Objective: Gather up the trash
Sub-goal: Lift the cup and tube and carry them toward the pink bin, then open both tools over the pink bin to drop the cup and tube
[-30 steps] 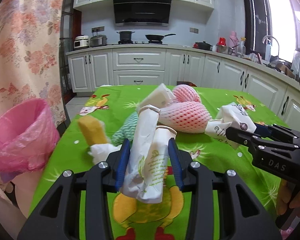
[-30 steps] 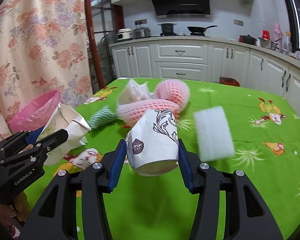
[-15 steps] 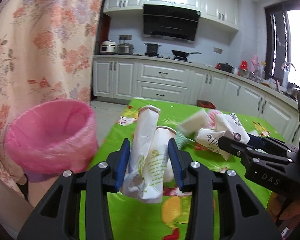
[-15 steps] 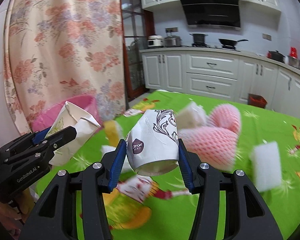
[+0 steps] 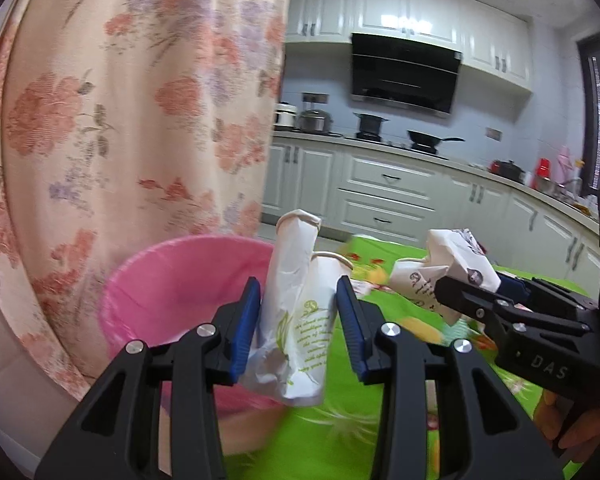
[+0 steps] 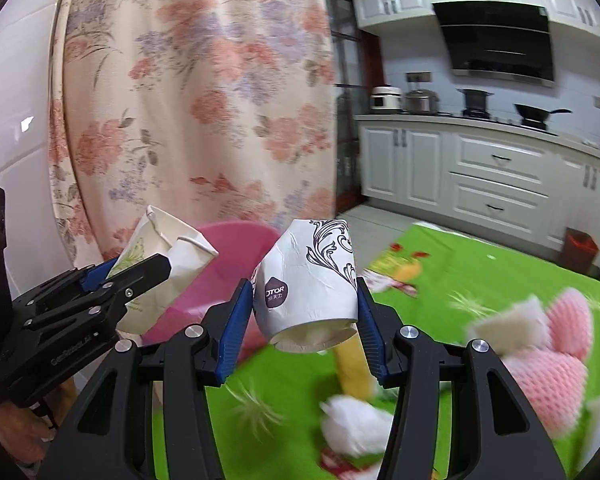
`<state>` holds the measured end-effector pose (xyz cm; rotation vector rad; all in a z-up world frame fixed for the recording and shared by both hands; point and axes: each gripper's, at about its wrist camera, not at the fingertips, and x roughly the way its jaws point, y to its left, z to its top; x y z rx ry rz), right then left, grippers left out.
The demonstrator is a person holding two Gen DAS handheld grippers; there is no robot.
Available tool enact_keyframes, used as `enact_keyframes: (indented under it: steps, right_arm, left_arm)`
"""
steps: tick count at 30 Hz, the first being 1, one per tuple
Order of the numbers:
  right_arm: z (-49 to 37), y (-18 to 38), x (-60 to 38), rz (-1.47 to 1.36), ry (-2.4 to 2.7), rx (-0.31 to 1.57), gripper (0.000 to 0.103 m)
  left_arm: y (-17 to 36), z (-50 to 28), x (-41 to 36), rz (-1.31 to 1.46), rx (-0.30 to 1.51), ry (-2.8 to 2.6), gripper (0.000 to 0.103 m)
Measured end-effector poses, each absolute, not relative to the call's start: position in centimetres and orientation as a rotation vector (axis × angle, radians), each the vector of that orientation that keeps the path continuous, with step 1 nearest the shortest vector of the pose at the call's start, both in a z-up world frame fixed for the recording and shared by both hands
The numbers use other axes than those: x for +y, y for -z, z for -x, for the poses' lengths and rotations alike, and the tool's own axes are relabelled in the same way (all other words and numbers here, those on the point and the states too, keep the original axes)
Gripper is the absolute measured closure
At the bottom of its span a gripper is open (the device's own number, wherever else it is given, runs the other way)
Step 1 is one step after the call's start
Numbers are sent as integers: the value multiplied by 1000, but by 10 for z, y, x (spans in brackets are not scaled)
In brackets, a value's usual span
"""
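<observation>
My left gripper (image 5: 298,292) is shut on a crushed white paper cup with green print (image 5: 300,320). It hangs just in front of the pink-lined trash bin (image 5: 180,276), at the bin's right rim. My right gripper (image 6: 304,292) is shut on a white paper cup with a dark scroll pattern (image 6: 312,272), held upside down. The bin (image 6: 236,248) stands just behind and left of that cup. In the right wrist view the left gripper (image 6: 140,268) and its cup (image 6: 168,248) are at the left. In the left wrist view the right gripper (image 5: 472,280) is at the right.
A flowered curtain (image 5: 120,120) hangs right behind the bin. The green tablecloth (image 6: 480,272) carries pink foam fruit nets (image 6: 548,364), white foam pieces (image 6: 504,320), a yellow piece (image 6: 352,368) and crumpled white paper (image 6: 352,424). Kitchen cabinets (image 5: 380,200) line the back wall.
Both grippers have swung left and upward off the table with their cups. The pink bin, once far left, now sits directly ahead of them.
</observation>
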<state>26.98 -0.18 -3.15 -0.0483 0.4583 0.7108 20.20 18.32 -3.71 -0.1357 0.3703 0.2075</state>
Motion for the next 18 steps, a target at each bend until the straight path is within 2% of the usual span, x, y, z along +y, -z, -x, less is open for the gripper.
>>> enact_keyframes:
  steps: [18]
  right_arm:
    - [-333, 34, 99, 34, -861, 519, 53]
  left_arm:
    - [52, -245, 282, 228, 424, -338, 62]
